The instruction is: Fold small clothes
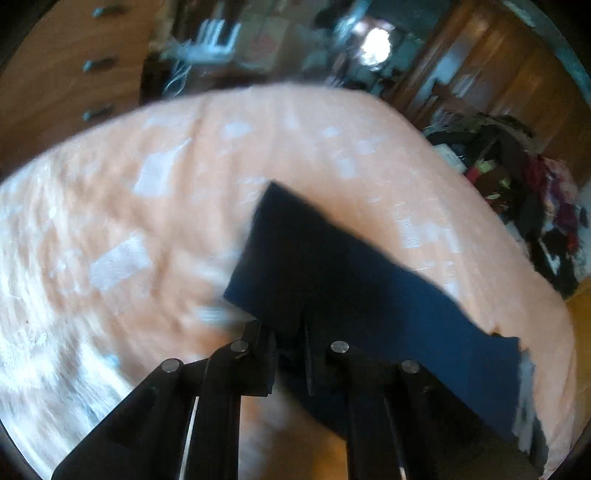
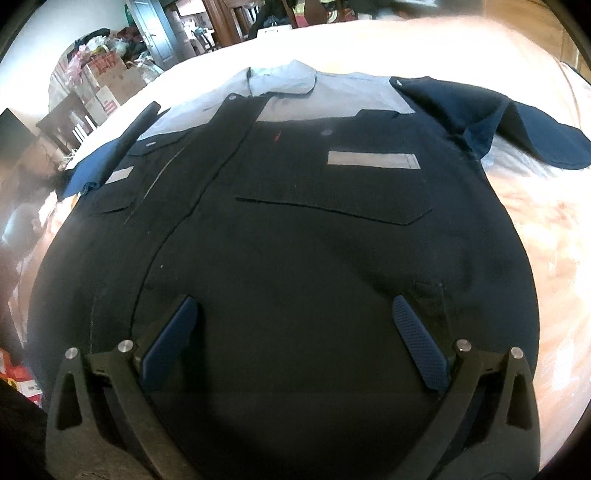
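While the left hand-held gripper [image 1: 291,332] is pinching the shirt's [image 2: 295,229] sleeve [image 1: 332,266] above the bed [image 1: 147,184], the right hand-held gripper [image 2: 295,332] is hovering wide open over the hem; the sleeve should probably be laid flat inward.

A big bed [image 1: 155,206] with a soft peach cover and pale square patches fills the room ahead of the fingers. Past the bed on the left stands a brown wooden dresser [image 1: 55,74] with dark handles. Far ahead, a bright round light [image 1: 376,42] shines among blurry things. To the right are tall wooden cupboards [image 1: 498,74], and below them sits a messy pile of clothes [image 1: 535,206] on the floor. In the right wrist view, cardboard boxes [image 2: 107,85] sit far ahead on the left, near a dark door [image 2: 155,33] and a white wall [image 2: 55,33].
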Motion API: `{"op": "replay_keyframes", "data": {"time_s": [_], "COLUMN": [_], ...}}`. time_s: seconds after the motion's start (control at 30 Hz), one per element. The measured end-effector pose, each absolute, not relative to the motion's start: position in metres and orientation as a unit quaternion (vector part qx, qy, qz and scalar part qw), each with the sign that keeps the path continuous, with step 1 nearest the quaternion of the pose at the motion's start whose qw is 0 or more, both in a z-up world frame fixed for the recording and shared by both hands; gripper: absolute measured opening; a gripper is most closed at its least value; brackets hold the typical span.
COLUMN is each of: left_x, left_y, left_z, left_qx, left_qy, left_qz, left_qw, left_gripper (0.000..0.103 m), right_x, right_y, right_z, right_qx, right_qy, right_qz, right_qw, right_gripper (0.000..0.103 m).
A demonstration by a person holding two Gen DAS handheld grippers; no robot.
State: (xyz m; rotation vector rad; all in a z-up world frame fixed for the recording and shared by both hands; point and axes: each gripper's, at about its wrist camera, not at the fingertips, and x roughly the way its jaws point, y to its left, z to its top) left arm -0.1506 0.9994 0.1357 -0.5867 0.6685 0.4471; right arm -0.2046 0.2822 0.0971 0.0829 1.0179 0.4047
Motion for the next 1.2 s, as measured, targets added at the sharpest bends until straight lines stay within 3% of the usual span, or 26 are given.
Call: {"op": "replay_keyframes", "data": {"time_s": [0.17,0.3,0.37,0.47,0.6,0.63,0.73,0.83,0.87,0.93,1.0,1.2], "left_x": [-0.100,-0.056,-0.037,-0.033,-0.064,-0.074,-0.105,-0.131,-0.139,-0.149,-0.148,-0.124], "left_y": [0.858,0.715,0.640,0.586,0.598,0.619,0.687,0.756,0.773,0.790,0.804,0.774], "left_z": [0.205,0.235,0.229,0.212,0.193,0.184,0.151,0.115,0.103,0.078,0.067,0.064], "left_qx": [-0.200,-0.195,-0.201,-0.192,-0.158,-0.147,-0.191,-0.256,-0.280,-0.335,-0.375,-0.311], "left_qy": [0.287,0.272,0.295,0.329,0.334,0.334,0.342,0.337,0.332,0.327,0.322,0.343], "left_qz": [0.060,-0.114,-0.197,-0.247,-0.222,-0.187,-0.089,0.005,0.027,0.038,0.042,0.043], "left_qw": [0.935,0.935,0.913,0.891,0.902,0.912,0.916,0.906,0.900,0.883,0.868,0.885], "left_gripper": [0.008,0.010,0.029,0.031,0.038,0.042,0.043,0.043,0.043,0.048,0.048,0.060], "right_x": [-0.202,-0.207,-0.211,-0.219,-0.221,-0.218,-0.185,-0.131,-0.114,-0.075,-0.040,0.004], "right_y": [0.269,0.248,0.236,0.221,0.213,0.214,0.226,0.250,0.259,0.280,0.300,0.321], "right_z": [0.102,0.108,0.111,0.119,0.141,0.145,0.162,0.161,0.157,0.141,0.121,0.086], "right_qx": [0.077,0.114,0.124,0.137,0.140,0.142,0.167,0.215,0.225,0.247,0.262,0.280], "right_qy": [0.487,0.484,0.485,0.489,0.472,0.466,0.438,0.429,0.434,0.461,0.494,0.563], "right_qz": [0.212,0.229,0.232,0.239,0.261,0.266,0.300,0.332,0.341,0.354,0.354,0.312], "right_qw": [0.844,0.837,0.834,0.827,0.830,0.832,0.831,0.812,0.803,0.775,0.750,0.712], "right_gripper": [0.103,0.103,0.103,0.103,0.102,0.102,0.095,0.077,0.066,0.060,0.059,0.058]}}
